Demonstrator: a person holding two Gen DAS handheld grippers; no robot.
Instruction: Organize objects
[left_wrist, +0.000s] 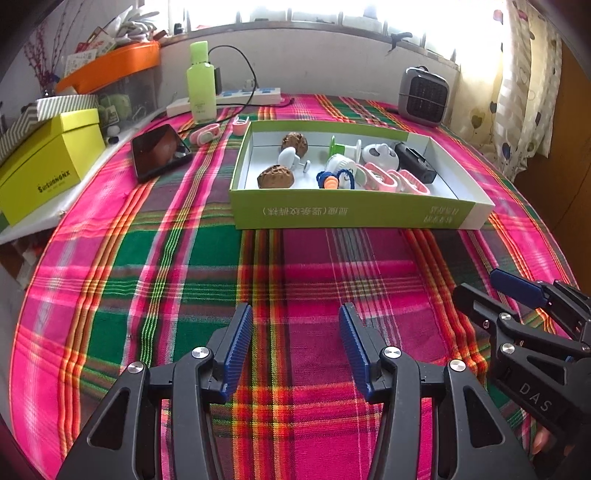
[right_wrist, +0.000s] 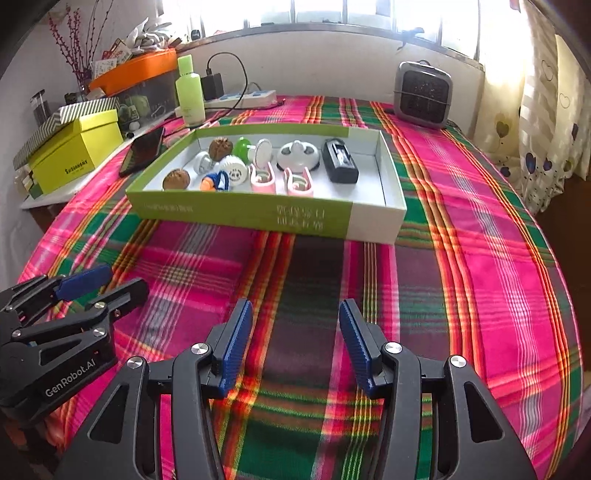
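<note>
A shallow green and white box (left_wrist: 347, 214) (right_wrist: 240, 214) lies on the plaid cloth ahead of both grippers. In it are two walnuts (left_wrist: 275, 177), pink clips (left_wrist: 380, 179), a black device (left_wrist: 415, 160), white round items and a blue and orange piece (left_wrist: 332, 181). Two more pink clips (left_wrist: 205, 133) lie on the cloth beyond the box's left end. My left gripper (left_wrist: 295, 314) (right_wrist: 99, 284) is open over bare cloth, well short of the box. Beside it, my right gripper (right_wrist: 295, 310) (left_wrist: 517, 295) is open too, with nothing between its fingers.
A dark phone (left_wrist: 159, 149) lies left of the box. Behind it stand a green bottle (left_wrist: 201, 85) and a power strip (left_wrist: 240, 98); a small heater (left_wrist: 424, 96) sits at the back right. A yellow box (left_wrist: 48, 162) rests on a shelf at the left.
</note>
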